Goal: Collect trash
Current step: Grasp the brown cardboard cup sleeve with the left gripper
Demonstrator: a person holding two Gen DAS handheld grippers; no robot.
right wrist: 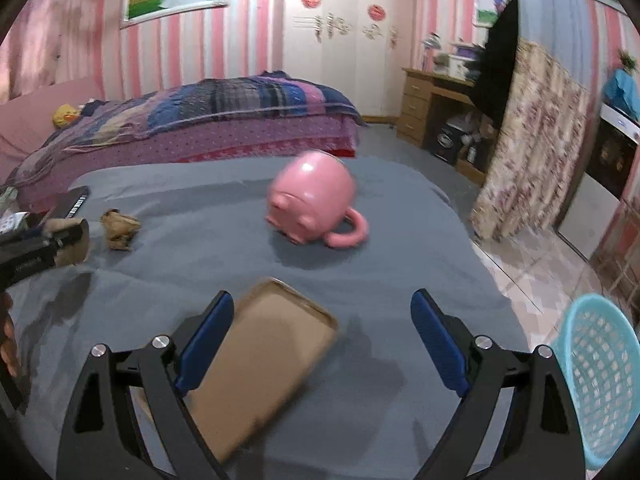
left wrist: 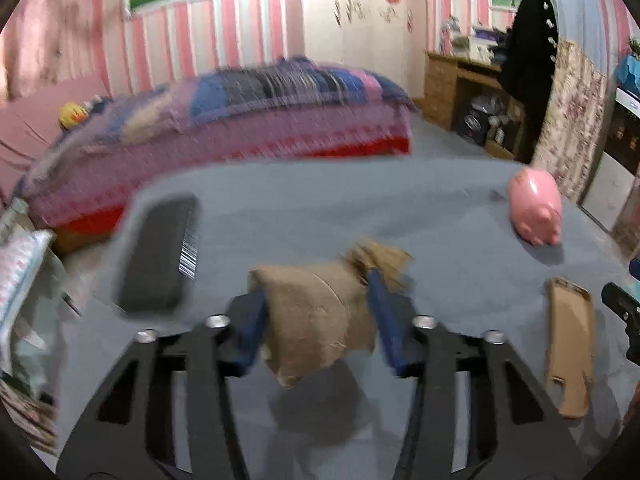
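Grey table [right wrist: 400,248] — pig mug [right wrist: 312,204] nearby | left gripper [left wrist: 316,320] pinching brown paper [left wrist: 316,312] | right gripper [right wrist: 320,344] wide over cardboard tray [right wrist: 264,360]

Open grey cloth [right wrist: 400,248] around pink pig mug [right wrist: 312,200], crumpled paper [right wrist: 119,230] left, basket [right wrist: 596,384] off right edge

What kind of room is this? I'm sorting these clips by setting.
Most likely a bedroom in a home: a bed with a patchwork quilt, a white wardrobe against pink striped walls, and a wooden desk. The work goes on at a grey-covered table.
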